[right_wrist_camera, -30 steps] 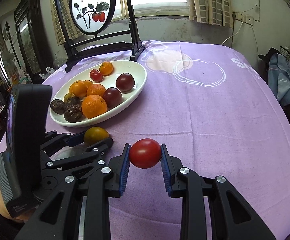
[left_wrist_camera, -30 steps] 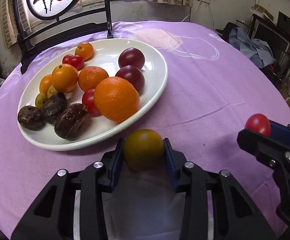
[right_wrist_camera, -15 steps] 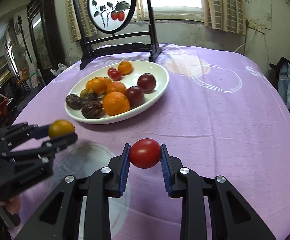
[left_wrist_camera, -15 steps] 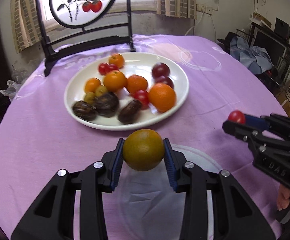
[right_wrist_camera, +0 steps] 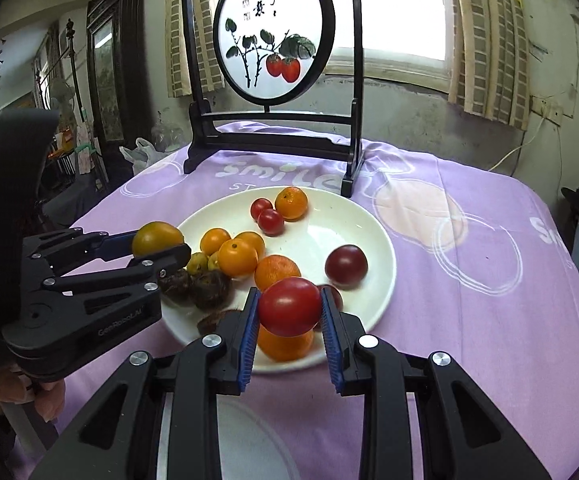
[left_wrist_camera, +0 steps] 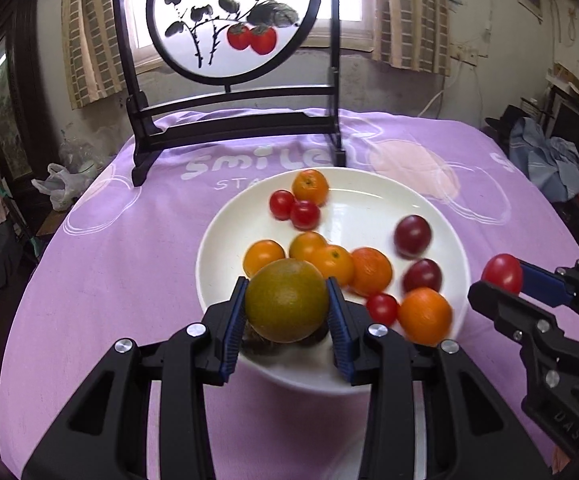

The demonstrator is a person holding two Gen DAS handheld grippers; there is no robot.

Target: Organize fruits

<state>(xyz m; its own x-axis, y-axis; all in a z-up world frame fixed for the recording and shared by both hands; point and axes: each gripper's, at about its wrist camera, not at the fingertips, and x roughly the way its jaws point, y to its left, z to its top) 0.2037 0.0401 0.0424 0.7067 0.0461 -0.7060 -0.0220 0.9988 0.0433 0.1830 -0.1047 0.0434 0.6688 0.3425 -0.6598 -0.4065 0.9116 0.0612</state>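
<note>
Both grippers hover over the crowded plate (right_wrist_camera: pixel 373 300), the left gripper (left_wrist_camera: pixel 287 310) clenched on a green orange (left_wrist_camera: pixel 286 300), the right gripper (right_wrist_camera: pixel 289 312) on a tomato (right_wrist_camera: pixel 289 306); dropped onto the pile, either could roll off.

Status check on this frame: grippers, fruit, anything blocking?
Left gripper shut on green-brown fruit. Right gripper shut on red tomato. Both above white plate, already crowded.
</note>
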